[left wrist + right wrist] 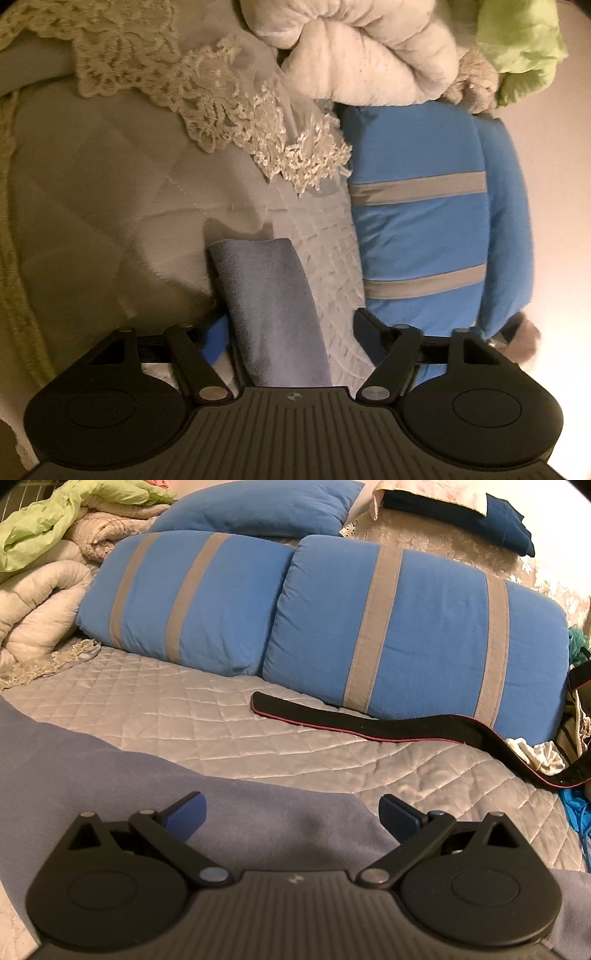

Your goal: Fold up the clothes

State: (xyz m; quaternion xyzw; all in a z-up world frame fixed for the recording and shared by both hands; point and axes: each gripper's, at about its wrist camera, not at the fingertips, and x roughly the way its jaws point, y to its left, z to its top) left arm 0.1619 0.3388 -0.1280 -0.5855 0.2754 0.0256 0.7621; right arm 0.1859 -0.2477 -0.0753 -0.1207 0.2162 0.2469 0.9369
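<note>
Nearest in the left wrist view, the left hand-held gripper [286, 321] has its two fingers spread. A fold of soft grey-blue garment [273, 314] rises between them; it sits close to the left finger and is clear of the right one. Beyond it is the bed [110, 184], covered in a pale quilted spread. A strip of cream lace [221, 110] runs across the spread from far left towards the middle. To the right is a blue pillow with grey stripes [424, 229]. At the far edge are a rolled white duvet [362, 55] and, in the far right corner, a crumpled lime-green cloth [517, 40].

In the right wrist view, the right hand-held gripper [291, 799] is also spread wide, with nothing pinched. It hovers over the same grey-blue garment [92, 775], which lies flat on the near left part of the bed and passes under both fingers. Past the garment, the quilted spread [221, 731] reaches two striped blue pillows set side by side, one to the left [192, 602] and one to the right [424, 627]. A long black strap with a red edge [369, 727] lies along the near side of the right pillow. A plain blue pillow [258, 506] lies farther back, and a dark blue folded item [498, 520] sits at far right
</note>
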